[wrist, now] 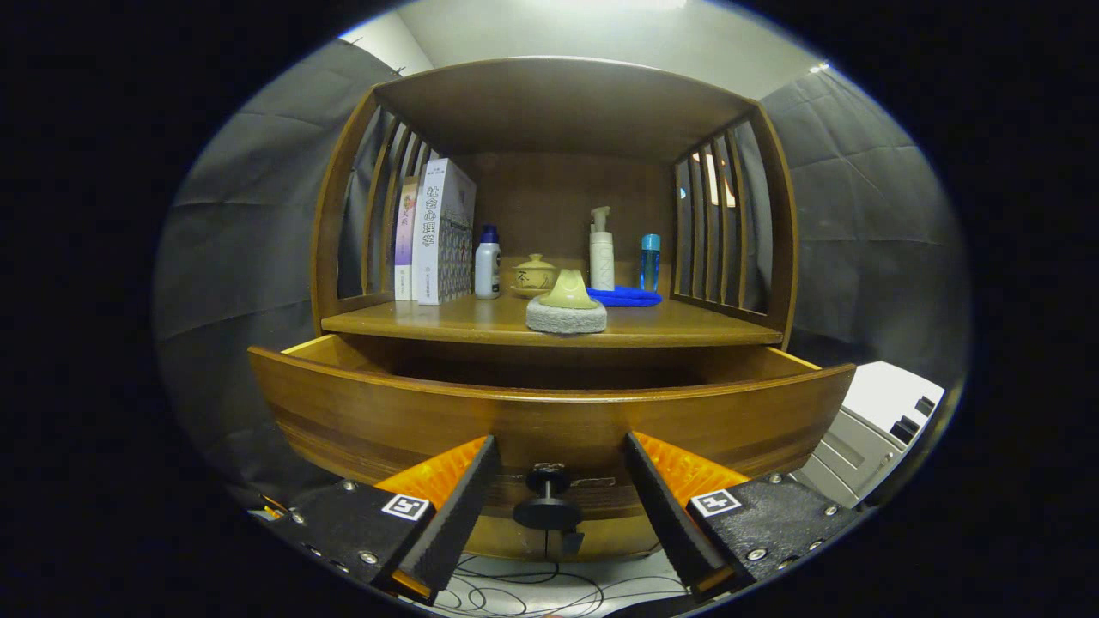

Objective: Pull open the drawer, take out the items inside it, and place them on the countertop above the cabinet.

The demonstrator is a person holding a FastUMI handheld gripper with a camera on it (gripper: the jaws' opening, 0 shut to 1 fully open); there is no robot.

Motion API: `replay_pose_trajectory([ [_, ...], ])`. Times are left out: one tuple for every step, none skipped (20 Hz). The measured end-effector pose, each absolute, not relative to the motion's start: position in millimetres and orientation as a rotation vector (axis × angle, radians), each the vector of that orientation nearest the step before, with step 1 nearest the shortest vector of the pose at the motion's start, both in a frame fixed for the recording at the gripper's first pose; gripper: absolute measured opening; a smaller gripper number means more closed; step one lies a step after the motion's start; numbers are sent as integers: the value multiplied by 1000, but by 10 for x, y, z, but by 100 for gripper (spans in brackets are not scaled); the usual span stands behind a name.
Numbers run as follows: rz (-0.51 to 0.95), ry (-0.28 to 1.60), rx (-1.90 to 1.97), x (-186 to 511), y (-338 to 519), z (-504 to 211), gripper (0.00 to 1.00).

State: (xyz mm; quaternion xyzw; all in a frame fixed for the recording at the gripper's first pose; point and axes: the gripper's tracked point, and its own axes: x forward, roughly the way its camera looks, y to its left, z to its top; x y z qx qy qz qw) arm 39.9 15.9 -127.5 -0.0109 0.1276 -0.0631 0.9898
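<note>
**Drawer pulled out, claw spread at the knob**

I log the claw (pixel 560 451) as spread wide, gripping nothing; its two fingers (pixel 455 506) stand to either side of the small dark round knob (pixel 547 498), apart from it.

- Wide brown wooden drawer (pixel 549 421): pulled out toward me, its curved front just ahead of the fingers. I cannot see its floor or any contents from this angle.
- Brown wooden cabinet with slatted sides (pixel 549 103): its tabletop (pixel 687 326) runs above the drawer.
- On the tabletop, near the front edge: a grey round pad with a pale yellow-green cone-shaped piece on top (pixel 566 305).
- Behind it: upright books (pixel 436 233), a white bottle with a blue cap (pixel 488 262), a cream lidded pot (pixel 534 275), a white pump bottle (pixel 601 249), a clear blue bottle (pixel 650 262), a folded blue cloth (pixel 625 297).
- Below the drawer: loose dark cables on a pale floor (pixel 549 592).
</note>
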Motion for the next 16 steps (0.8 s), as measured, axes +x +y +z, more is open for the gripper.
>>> replay_pose_trajectory([
  [-128, 251, -27, 438, 154, -1272, 94],
  [-127, 252, -25, 485, 150, -1283, 94],
  [-124, 249, -19, 535, 149, -1276, 94],
  [-123, 250, -17, 591, 137, -1283, 94],
  [-122, 250, -18, 635, 129, -1280, 94],
  [-120, 252, -22, 693, 122, -1289, 94],
  [-118, 252, -21, 757, 111, -1289, 94],
  [-116, 252, -20, 830, 96, -1299, 94],
  [-114, 253, -19, 893, 86, -1297, 94],
  [-111, 254, -19, 962, 68, -1307, 94],
  [-108, 256, -20, 1035, 55, -1310, 94],
  [-105, 255, -21, 1094, 45, -1313, 94],
  [-102, 256, -22, 1149, 35, -1314, 94],
  [-101, 254, -22, 1206, 22, -1320, 94],
  [-99, 254, -23, 1257, 20, -1317, 94],
  [-96, 253, -23, 1296, 7, -1323, 94],
])
